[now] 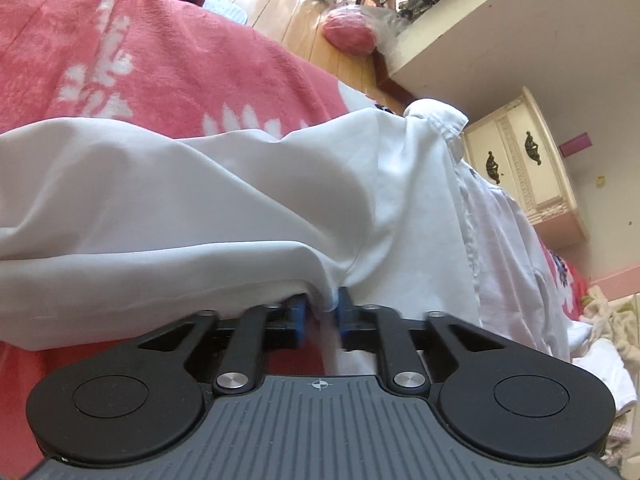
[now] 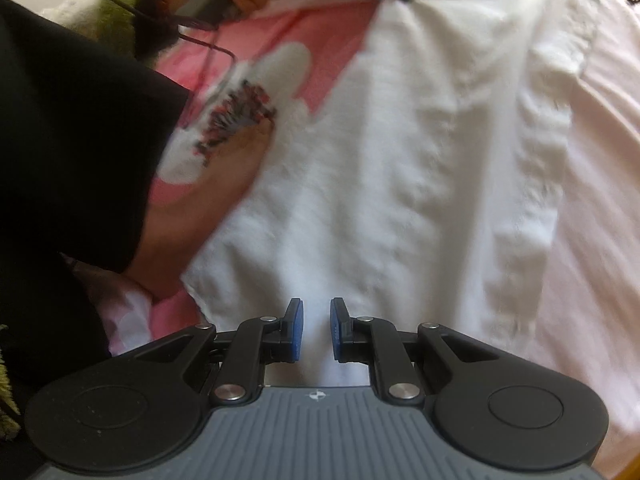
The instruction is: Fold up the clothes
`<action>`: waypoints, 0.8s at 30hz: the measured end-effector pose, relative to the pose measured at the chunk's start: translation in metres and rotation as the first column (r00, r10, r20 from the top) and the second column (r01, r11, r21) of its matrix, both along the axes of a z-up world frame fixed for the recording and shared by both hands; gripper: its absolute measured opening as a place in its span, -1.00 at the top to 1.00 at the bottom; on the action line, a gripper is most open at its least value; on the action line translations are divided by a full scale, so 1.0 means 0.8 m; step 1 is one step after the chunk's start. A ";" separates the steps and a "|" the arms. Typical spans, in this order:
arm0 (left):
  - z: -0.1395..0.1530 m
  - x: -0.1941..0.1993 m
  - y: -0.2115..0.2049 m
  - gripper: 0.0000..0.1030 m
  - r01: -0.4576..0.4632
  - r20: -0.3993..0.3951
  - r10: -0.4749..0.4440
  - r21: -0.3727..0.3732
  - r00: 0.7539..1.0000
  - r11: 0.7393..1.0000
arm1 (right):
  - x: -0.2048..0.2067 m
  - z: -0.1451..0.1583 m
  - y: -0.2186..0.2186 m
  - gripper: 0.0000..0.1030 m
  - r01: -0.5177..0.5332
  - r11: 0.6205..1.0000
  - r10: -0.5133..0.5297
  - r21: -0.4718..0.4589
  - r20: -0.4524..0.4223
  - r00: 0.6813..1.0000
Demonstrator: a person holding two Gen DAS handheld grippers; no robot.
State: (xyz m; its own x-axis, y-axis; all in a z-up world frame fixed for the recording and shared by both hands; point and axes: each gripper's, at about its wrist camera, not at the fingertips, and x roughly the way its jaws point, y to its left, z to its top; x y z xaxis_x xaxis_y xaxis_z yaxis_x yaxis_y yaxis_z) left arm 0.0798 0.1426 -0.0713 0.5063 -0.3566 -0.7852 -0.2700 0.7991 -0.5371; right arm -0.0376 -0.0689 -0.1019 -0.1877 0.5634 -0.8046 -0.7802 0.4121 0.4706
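Lying lengthwise away from both cameras, white shirt [image 2: 400,160].

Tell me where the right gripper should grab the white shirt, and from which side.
Grip the white shirt at its near hem edge, coming from the near left. That edge lies bare over the pink blanket, just left of the right gripper.

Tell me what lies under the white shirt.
The white shirt is spread over a pink blanket with a white leaf pattern, which shows beyond its far edge and beneath its near hem. Whatever lies under the shirt's middle is covered, so I cannot tell.
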 end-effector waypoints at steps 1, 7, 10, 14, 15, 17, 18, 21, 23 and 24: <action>0.005 -0.005 0.000 0.31 0.003 0.005 -0.003 0.014 1.000 1.000 | -0.001 0.003 0.004 0.71 -0.010 1.000 0.010 0.016 0.002 1.000; 0.027 -0.034 -0.008 0.04 0.077 0.019 -0.079 0.117 0.997 0.990 | -0.021 0.008 0.035 0.71 -0.115 0.989 0.114 0.089 0.017 0.993; 0.023 -0.039 -0.014 0.04 0.094 0.004 -0.095 0.130 0.995 0.987 | -0.041 0.003 0.057 0.71 -0.197 0.975 0.193 0.100 0.049 0.980; 0.016 -0.038 -0.026 0.04 0.119 0.006 -0.122 0.163 0.993 0.979 | -0.066 -0.015 0.084 0.71 -0.292 0.955 0.284 0.053 0.117 0.952; 0.015 -0.037 -0.028 0.04 0.127 0.009 -0.130 0.176 0.991 0.976 | -0.071 -0.022 0.090 0.71 -0.311 0.950 0.304 0.038 0.123 0.945; 0.012 -0.037 -0.030 0.04 0.138 0.013 -0.143 0.190 0.990 0.972 | -0.081 -0.029 0.097 0.71 -0.349 0.937 0.342 0.026 0.139 0.929; 0.011 -0.037 -0.030 0.04 0.139 0.013 -0.144 0.189 0.989 0.972 | -0.085 -0.031 0.102 0.71 -0.368 0.929 0.360 0.028 0.151 0.921; 0.010 -0.038 -0.026 0.04 0.140 0.020 -0.146 0.176 0.989 0.974 | -0.094 -0.034 0.115 0.71 -0.408 0.913 0.397 0.028 0.174 0.901; 0.010 -0.038 -0.023 0.04 0.140 0.025 -0.147 0.171 0.989 0.975 | -0.099 -0.036 0.123 0.74 -0.428 0.903 0.416 0.024 0.190 0.889; 0.010 -0.038 -0.022 0.04 0.140 0.027 -0.146 0.169 0.989 0.976 | -0.102 -0.037 0.126 0.74 -0.438 0.899 0.425 0.022 0.200 0.883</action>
